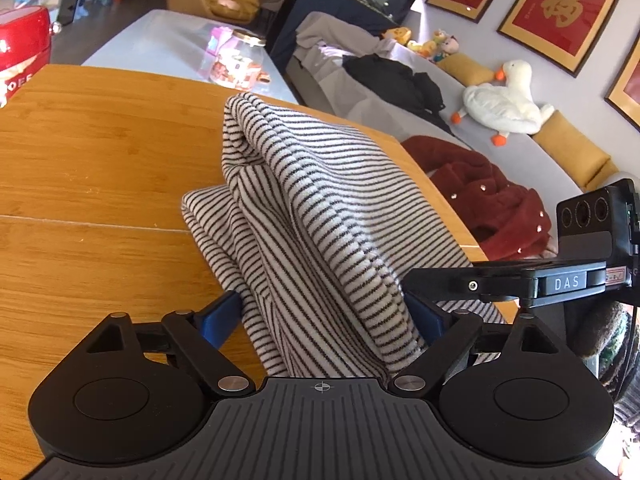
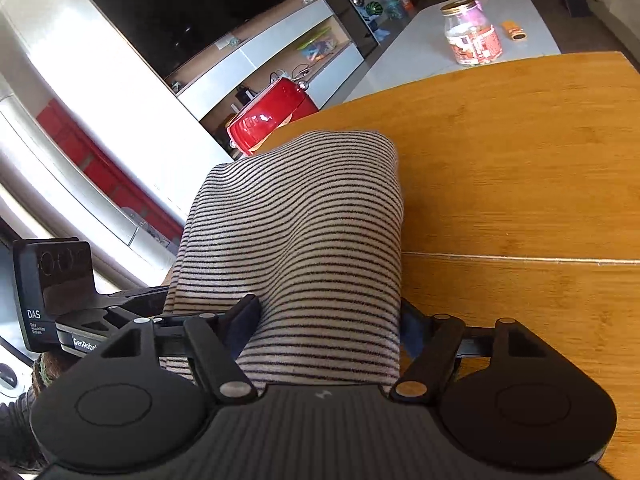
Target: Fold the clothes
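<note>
Left wrist view: a striped garment (image 1: pixel 320 216) is being held up off the wooden desk (image 1: pixel 100 168) by the left tool (image 1: pixel 322 316), its blue fingers (image 1: pixel 222 314) clenched on a thick bunch of cloth; the far end is resting doubled on the desk. Right wrist view: the right tool (image 2: pixel 328 320) is likewise being kept closed on the same garment (image 2: pixel 304 220). Soft, light, sagging knit is being judged; hems or corners are being suggested as the better holds, since bunched folds may slip.

Both wrist cameras look close along their tongs, sharing striped cloth (image 1: pixel 320 208) and wooden table (image 1: pixel 100 152)
</note>
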